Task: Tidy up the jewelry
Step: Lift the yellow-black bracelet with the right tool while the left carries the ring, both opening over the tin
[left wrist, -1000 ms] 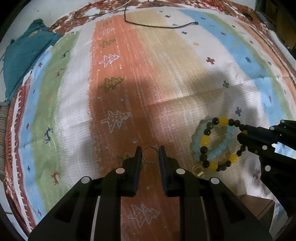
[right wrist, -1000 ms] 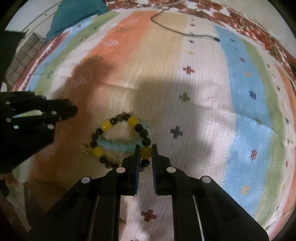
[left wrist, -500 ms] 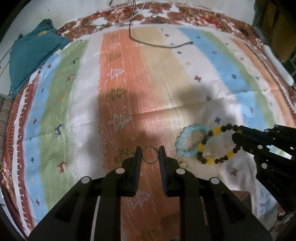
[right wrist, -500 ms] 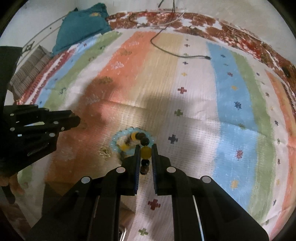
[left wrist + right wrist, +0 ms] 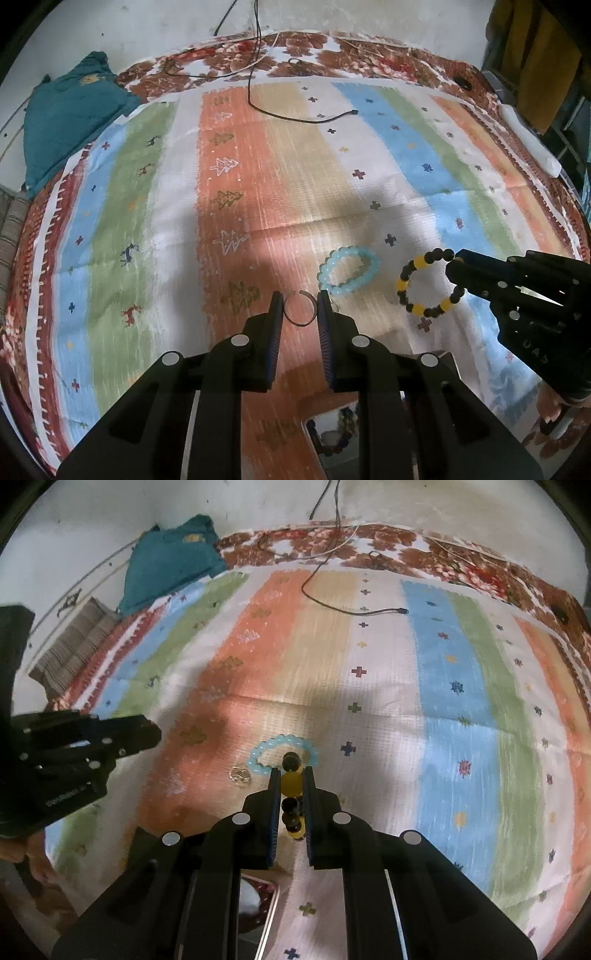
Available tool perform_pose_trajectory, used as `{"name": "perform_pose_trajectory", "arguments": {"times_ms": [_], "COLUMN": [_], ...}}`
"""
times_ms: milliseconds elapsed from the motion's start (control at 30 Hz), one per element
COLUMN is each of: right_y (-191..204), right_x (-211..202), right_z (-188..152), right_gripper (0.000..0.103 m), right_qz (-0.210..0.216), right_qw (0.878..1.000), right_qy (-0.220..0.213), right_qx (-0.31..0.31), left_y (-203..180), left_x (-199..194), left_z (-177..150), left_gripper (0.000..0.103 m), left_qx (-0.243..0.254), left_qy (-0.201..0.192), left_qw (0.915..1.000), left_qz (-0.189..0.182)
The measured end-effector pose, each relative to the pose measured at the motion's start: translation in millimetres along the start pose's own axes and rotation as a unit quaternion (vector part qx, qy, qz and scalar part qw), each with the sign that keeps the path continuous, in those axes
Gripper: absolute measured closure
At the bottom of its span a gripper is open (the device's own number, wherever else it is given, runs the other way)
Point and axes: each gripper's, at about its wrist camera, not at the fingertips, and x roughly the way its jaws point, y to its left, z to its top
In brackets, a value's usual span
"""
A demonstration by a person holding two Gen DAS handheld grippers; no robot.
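My left gripper (image 5: 300, 306) is shut on a thin metal ring (image 5: 300, 309) and holds it above the striped cloth (image 5: 258, 177). My right gripper (image 5: 290, 779) is shut on a black-and-yellow bead bracelet (image 5: 291, 782), lifted off the cloth; in the left wrist view the bracelet (image 5: 424, 284) hangs from the right gripper (image 5: 456, 267). A pale blue bead bracelet (image 5: 349, 271) lies on the cloth between the grippers, also in the right wrist view (image 5: 282, 753). A small gold ring (image 5: 240, 775) lies beside it.
A black cable (image 5: 295, 114) lies across the far part of the cloth. A teal cloth (image 5: 70, 114) is bunched at the far left. A box with jewelry (image 5: 340, 439) sits at the near edge below the grippers.
Both grippers have risen and pulled back. The right gripper lifted the black-and-yellow bracelet off the blue one and moved it right. The left still holds the ring.
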Motion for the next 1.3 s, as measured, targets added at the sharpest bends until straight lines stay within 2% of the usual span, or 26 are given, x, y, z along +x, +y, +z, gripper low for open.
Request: {"name": "perform_pose_trajectory", "arguments": {"times_ms": [300, 400, 600, 1000, 1300], "right_y": [13, 14, 25, 38, 44], "right_x": [-28, -34, -52, -68, -75], "right_z": [-9, -16, -25, -44, -59], "right_gripper": [0.091, 0.091, 0.091, 0.091, 0.091], "right_qz": [0.004, 0.023, 0.03, 0.036, 0.04], "right_qw": [0.999, 0.999, 0.998, 0.997, 0.997], "right_qy": [-0.037, -0.036, -0.055, -0.064, -0.061], "right_qx": [-0.005, 0.005, -0.007, -0.024, -0.034], "left_y": [-7, -9, -19, -28, -35], "left_x": [-31, -40, -55, -64, -70], "left_z": [-20, -26, -43, -72, -80], "left_gripper": [0.085, 0.085, 0.085, 0.085, 0.085], "left_qx": [-0.002, -0.005, 0.005, 0.022, 0.028], "left_qy": [-0.027, -0.035, -0.048, -0.044, -0.049], "left_qw": [0.9996, 0.9992, 0.9985, 0.9984, 0.9978], "left_qz": [-0.012, -0.02, -0.026, -0.029, -0.036]}}
